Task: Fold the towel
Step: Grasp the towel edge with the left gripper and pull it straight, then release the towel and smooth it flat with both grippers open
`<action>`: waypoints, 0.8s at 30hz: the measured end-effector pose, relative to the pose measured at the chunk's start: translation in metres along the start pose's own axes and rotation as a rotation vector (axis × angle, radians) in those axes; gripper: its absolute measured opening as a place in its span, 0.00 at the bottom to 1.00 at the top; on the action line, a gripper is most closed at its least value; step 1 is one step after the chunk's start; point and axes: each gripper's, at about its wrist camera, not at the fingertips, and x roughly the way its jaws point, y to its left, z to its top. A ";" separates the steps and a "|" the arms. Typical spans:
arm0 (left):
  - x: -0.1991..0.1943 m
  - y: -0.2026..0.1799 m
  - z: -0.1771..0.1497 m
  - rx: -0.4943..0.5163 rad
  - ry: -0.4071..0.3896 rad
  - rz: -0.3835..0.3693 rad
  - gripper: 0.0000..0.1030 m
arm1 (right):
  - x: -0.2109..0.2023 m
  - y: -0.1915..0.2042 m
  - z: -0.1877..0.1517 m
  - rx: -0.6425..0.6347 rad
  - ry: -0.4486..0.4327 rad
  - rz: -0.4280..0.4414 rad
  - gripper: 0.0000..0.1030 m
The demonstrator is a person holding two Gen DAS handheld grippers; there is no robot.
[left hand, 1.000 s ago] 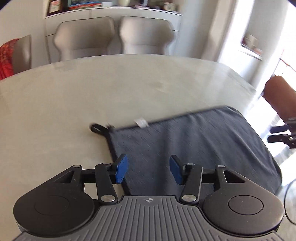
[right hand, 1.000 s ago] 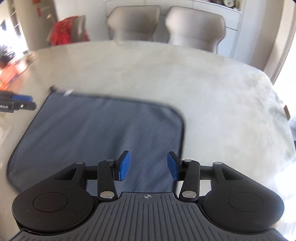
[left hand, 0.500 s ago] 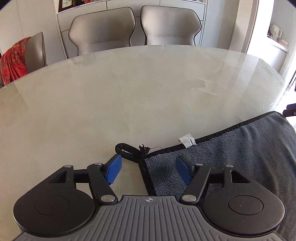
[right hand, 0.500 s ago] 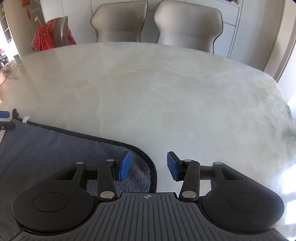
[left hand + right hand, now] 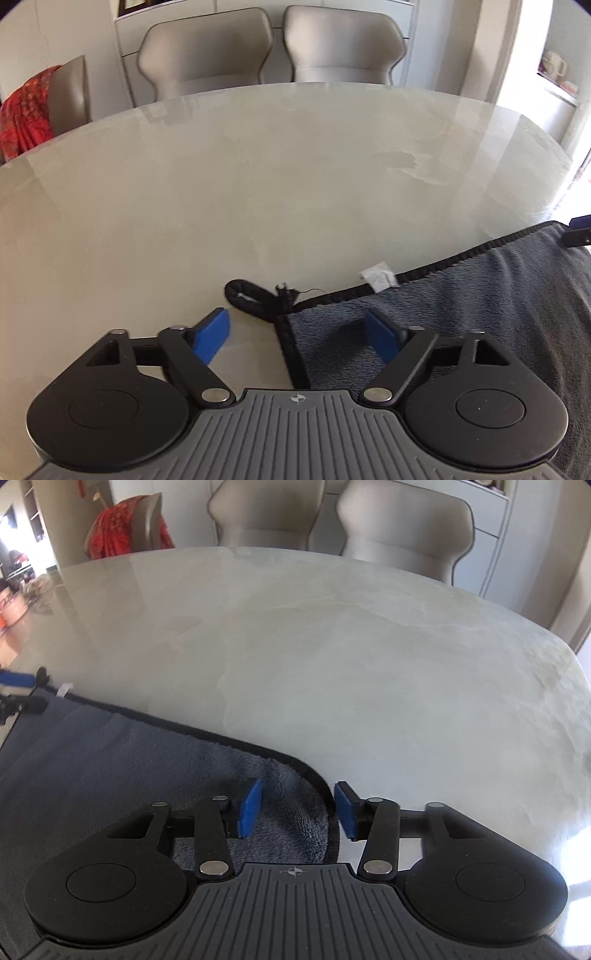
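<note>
A dark blue-grey towel [image 5: 461, 314] with black trim lies flat on the pale marble table [image 5: 258, 166]. My left gripper [image 5: 295, 321] straddles its far-left corner, beside the black hanging loop [image 5: 243, 295] and white label [image 5: 378, 275]. Its jaws are closing with the trimmed edge between them, and the pads stand clear of the cloth. My right gripper [image 5: 298, 788] straddles the rounded far-right corner of the towel [image 5: 110, 768]. Its jaws are closing too, the pads still apart around the trim. Each gripper shows at the other view's edge: the left gripper [image 5: 22, 692], the right gripper [image 5: 580, 230].
Two grey chairs [image 5: 273, 48] stand behind the table's far edge. A third chair at the left carries a red cloth [image 5: 26, 110]. The table [image 5: 369, 664] stretches bare beyond the towel. White cabinets line the back wall.
Both grippers have travelled from over the towel's middle out to its far corners and sunk toward the table. The left jaws stand wider than a second ago.
</note>
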 end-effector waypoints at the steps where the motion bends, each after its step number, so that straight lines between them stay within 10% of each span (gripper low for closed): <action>1: -0.001 -0.001 0.000 0.010 -0.003 -0.012 0.52 | 0.000 0.002 0.000 -0.002 0.001 0.008 0.10; 3: -0.001 -0.004 0.002 0.034 -0.011 -0.037 0.23 | -0.001 0.006 0.000 -0.018 -0.010 -0.017 0.08; 5: 0.000 -0.010 0.005 0.070 -0.017 -0.038 0.13 | -0.002 0.008 0.001 -0.023 -0.029 -0.055 0.08; 20: 0.024 -0.034 0.042 0.155 -0.058 -0.020 0.13 | -0.007 -0.016 -0.001 0.056 -0.069 -0.148 0.15; 24: 0.023 -0.030 0.037 0.135 -0.056 0.022 0.35 | -0.014 -0.017 -0.005 0.037 -0.099 -0.267 0.27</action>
